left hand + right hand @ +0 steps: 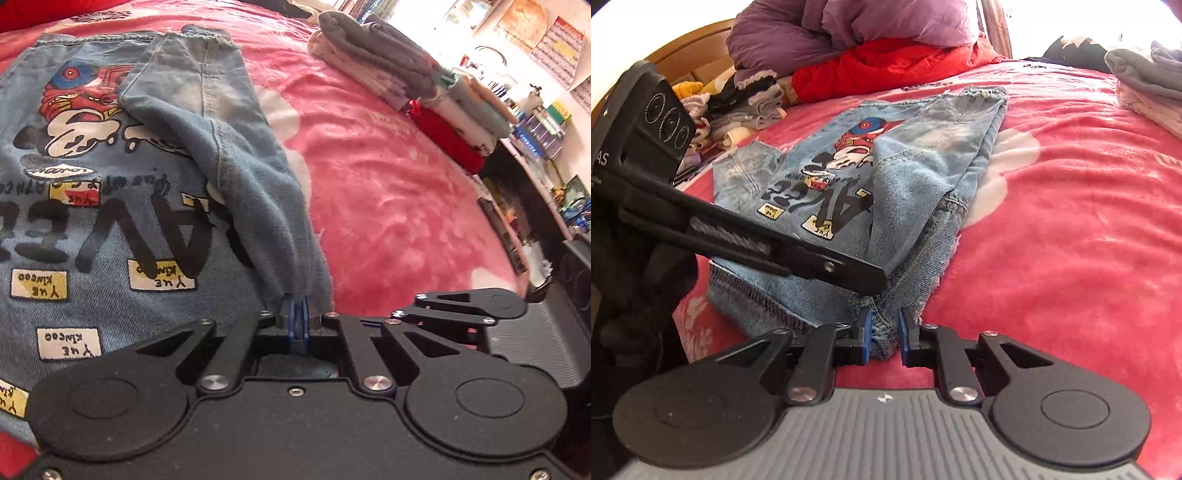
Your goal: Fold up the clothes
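A light blue denim jacket (pixel 110 221) with a cartoon print and yellow patches lies back-up on the pink blanket (pixel 388 184). One sleeve (pixel 207 110) is folded across the print. My left gripper (pixel 299 314) is shut at the sleeve's near end, and the denim gathers right at its blue pads. In the right wrist view the jacket (pixel 820 177) lies ahead, and my right gripper (pixel 885 326) is shut on a bunched fold of its near edge. The left gripper (pixel 871 280) comes in from the left, and its tip rests on the denim just above that fold.
A stack of folded grey, white and red clothes (pixel 406 81) sits on the bed's far right edge. Beyond it is a cluttered shelf (pixel 535 122). A purple quilt (pixel 849 29), a red cover (pixel 886 62) and a heap of small garments (pixel 746 107) lie at the headboard.
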The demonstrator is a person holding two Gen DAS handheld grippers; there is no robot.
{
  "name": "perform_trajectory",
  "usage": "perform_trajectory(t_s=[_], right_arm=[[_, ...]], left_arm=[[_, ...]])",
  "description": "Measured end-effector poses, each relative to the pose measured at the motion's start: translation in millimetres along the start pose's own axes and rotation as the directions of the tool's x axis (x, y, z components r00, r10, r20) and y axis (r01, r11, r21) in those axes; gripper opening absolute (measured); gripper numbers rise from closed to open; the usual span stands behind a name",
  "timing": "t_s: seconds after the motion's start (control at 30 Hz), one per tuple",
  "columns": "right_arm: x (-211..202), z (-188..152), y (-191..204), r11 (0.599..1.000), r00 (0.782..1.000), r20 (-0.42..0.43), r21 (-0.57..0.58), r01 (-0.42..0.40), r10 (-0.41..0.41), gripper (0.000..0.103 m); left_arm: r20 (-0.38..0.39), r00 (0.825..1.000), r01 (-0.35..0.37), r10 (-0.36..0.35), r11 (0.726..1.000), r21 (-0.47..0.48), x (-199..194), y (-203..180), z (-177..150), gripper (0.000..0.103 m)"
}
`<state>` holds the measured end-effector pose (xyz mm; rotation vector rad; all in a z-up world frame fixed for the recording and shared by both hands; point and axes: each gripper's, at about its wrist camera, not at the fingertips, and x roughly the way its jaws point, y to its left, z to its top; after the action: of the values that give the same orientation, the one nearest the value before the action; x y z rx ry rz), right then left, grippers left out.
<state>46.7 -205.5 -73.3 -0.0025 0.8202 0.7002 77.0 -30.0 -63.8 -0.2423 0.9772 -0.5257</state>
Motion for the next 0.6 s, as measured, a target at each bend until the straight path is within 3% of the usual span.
perform_trajectory(t_s=[0.23,0.37,0.43,0.53,0.6], right_arm=[[6,-1,6,0.999,1.000,-0.009,-0.028,0.017,-0.017,0.019],[-3,1,5,1.000,1.000,0.003,-0.017,0.007,-0.007,0.019],[-13,1,4,1.000,0.999,0.035,-0.006,-0.003,0.003,0.019],[-24,3,4,1.000,0.996,0.089,0.001,-0.004,0.004,0.019],[-26,6,3,1.000,0.993,0.117,-0.001,0.003,-0.003,0.019]], left_arm=[[-0.005,0.997,-0.072,0.073,0.993,0.092,4,-10,-2,0.006],[0.008,0.999,-0.034,0.034,0.997,0.071,-9,-9,-2,0.007],[0.019,1.000,-0.002,0.001,0.998,0.062,-19,-8,-1,0.017],[0.075,0.997,0.010,-0.012,1.000,0.023,-36,0,8,0.019],[0.138,0.990,-0.025,0.026,1.000,-0.004,-44,4,19,0.019]])
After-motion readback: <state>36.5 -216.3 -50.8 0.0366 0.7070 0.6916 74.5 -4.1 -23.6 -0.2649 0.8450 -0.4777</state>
